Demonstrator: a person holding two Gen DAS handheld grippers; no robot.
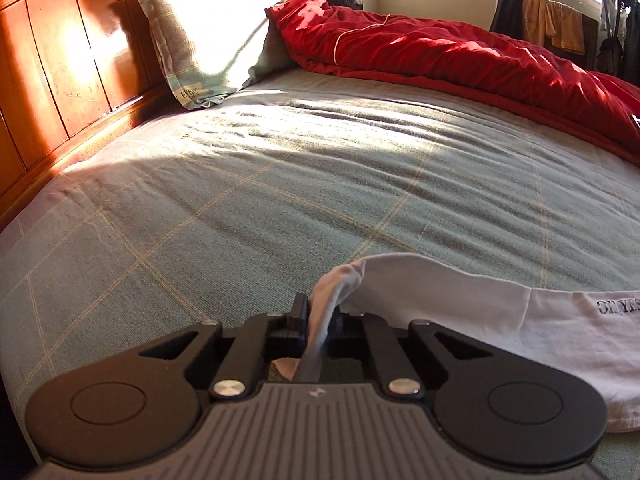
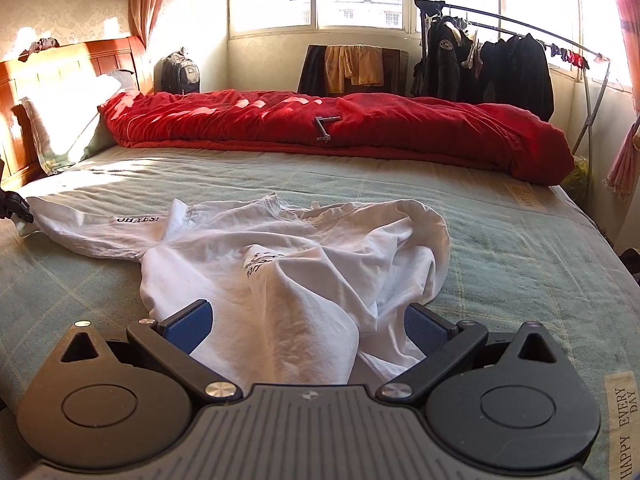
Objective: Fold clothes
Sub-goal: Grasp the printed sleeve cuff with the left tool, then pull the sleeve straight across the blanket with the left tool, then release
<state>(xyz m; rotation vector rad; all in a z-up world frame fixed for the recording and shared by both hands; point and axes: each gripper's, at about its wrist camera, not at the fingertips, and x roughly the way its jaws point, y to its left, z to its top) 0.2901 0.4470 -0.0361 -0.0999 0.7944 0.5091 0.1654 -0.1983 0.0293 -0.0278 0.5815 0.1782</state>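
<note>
Left wrist: sleeve edge (image 1: 344,276) between fingers (image 1: 298,312).

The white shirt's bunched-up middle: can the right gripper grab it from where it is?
Probably yes. The right gripper is open, its blue pads either side of the white shirt, nothing in between. The left gripper pinches a sleeve.

Strong sun came in through the big bright window (image 2: 360,0) far ahead of the right claw and washed it out to white. Glare burned the pale pillow (image 1: 216,28) and shiny orange wooden headboard (image 1: 60,60) up and left of the left claw. Soft shadows lay in stripes across the green checked bedsheet (image 1: 280,160). Both pictures were sharp in the middle but bent round at the edges. The corners were dark.
</note>
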